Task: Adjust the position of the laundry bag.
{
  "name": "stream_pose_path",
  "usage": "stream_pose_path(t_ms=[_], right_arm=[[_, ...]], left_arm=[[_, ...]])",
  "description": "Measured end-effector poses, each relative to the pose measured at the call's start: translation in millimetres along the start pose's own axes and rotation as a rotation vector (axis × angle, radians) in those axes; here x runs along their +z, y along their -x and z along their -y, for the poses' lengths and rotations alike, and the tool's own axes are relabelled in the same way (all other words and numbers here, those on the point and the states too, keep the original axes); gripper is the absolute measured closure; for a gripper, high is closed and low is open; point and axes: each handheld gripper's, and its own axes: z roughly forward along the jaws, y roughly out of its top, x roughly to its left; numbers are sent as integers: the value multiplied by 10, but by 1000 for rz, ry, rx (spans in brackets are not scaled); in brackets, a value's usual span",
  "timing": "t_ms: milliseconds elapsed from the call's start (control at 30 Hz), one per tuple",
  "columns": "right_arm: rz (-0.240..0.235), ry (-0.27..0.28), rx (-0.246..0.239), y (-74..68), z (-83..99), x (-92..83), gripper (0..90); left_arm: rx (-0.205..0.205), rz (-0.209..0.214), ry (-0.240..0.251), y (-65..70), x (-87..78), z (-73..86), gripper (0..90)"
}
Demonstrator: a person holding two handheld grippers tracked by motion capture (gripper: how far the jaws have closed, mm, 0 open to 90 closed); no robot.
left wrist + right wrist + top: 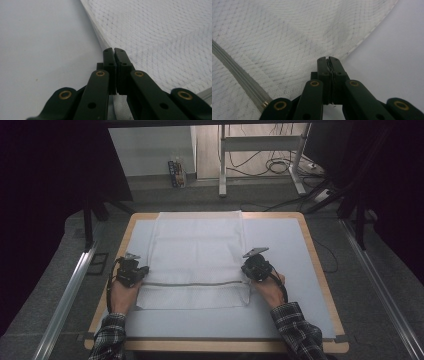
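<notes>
A white mesh bag (197,255) lies flat on the pale mat (280,250), and a grey zipper (195,283) runs across it near its front end. My left gripper (145,272) sits at the bag's left edge, level with the zipper. In the left gripper view the jaws (114,51) are shut, pinching the edge of the mesh (160,32). My right gripper (246,268) is at the bag's right edge. In the right gripper view its jaws (328,59) are shut on the mesh hem (274,32), with a thin line of fabric between the pads. The zipper (239,77) passes to their left.
The mat covers a wooden table (320,270) with bare mat on both sides of the bag. Metal rails (65,300) (385,295) flank the table on the floor. Beyond the far edge stand desk legs (222,165), cables and a small box (176,172).
</notes>
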Motion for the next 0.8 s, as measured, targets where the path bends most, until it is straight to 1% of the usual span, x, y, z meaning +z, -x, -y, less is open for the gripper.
stream_pose_path(t_ms=[67,100,167,200,233,433,500,600,667,800], right_arm=[[-2,0,-3,3,6,-10,875],[-2,1,-4,3,9,-17,875],[-3,2,-12,11,16,-40,875],[-3,2,-12,11,16,-40,875],[-4,3,-17,16,27,-70,876],[-15,5,-24,33,75,-153,871],[-15,-6,-40,40,119,-192,871],[-16,-6,-42,48,141,-218,871],[-15,-8,-50,61,167,-264,870],[-19,-10,-49,79,212,-318,871]], left_arm=[[4,8,1,10,-5,-5,887],[14,19,4,37,-14,-15,887],[23,29,0,65,-17,-24,886],[23,29,0,65,-17,-24,886],[34,32,-5,87,-18,-26,886],[49,48,-2,134,-42,-21,884],[66,58,-1,180,-64,-16,885],[77,63,-4,217,-75,-10,885],[96,68,-10,263,-89,2,884],[107,78,-11,311,-109,16,884]])
